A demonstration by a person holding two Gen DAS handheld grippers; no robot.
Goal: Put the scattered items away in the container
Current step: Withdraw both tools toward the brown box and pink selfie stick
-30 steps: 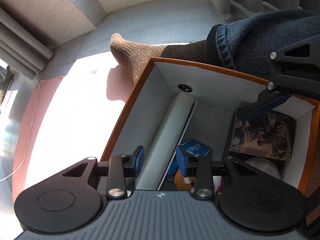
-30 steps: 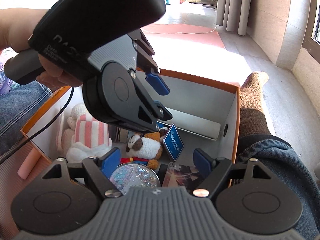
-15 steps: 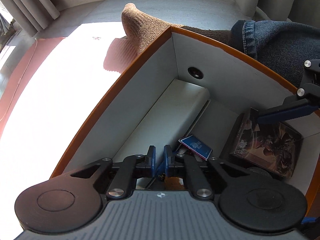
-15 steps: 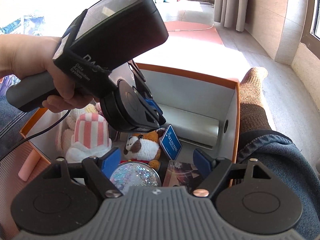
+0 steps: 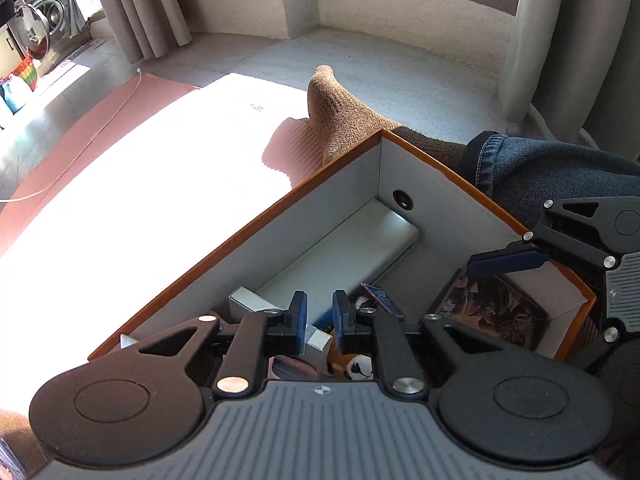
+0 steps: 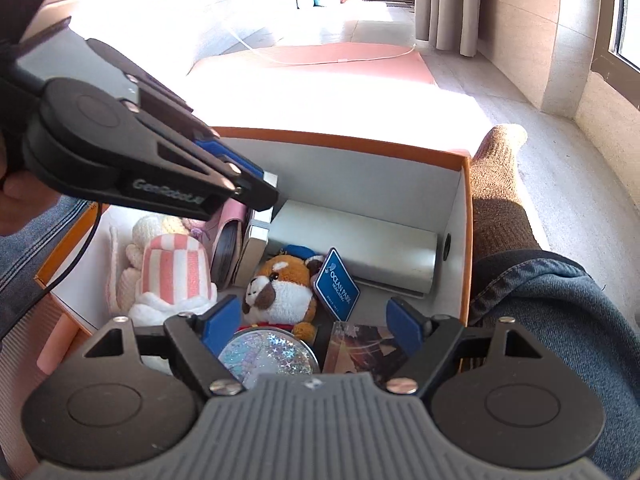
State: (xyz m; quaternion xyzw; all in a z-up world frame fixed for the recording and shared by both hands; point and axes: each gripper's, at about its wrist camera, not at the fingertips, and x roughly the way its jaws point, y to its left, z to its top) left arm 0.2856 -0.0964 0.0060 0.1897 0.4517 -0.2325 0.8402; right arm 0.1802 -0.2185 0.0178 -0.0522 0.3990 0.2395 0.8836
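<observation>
An orange box [image 6: 344, 145] with white walls [image 5: 320, 216] holds a plush dog [image 6: 280, 288], a blue Ocean Park tag [image 6: 336, 284], a pink-striped plush [image 6: 172, 268], a glitter disc [image 6: 268, 356], a picture card [image 6: 364, 346], a grey roll [image 6: 352, 248] and upright flat items. My left gripper [image 5: 318, 318] hovers over the box's far side, nearly shut with a narrow gap and nothing clearly between the pads; it also shows in the right wrist view [image 6: 256, 184]. My right gripper [image 6: 308, 320] is open and empty above the box's near side.
A person's leg in jeans [image 6: 560, 300] with a brown sock [image 6: 500, 184] lies along the box's right side. A pink mat [image 6: 320, 64] with a white cable lies beyond the box. Curtains [image 5: 140, 8] hang at the back. A pink bar [image 6: 56, 344] lies outside the box, left.
My left gripper closed from open to nearly shut and rose and tilted up above the box's far side. My right gripper stayed open in place.
</observation>
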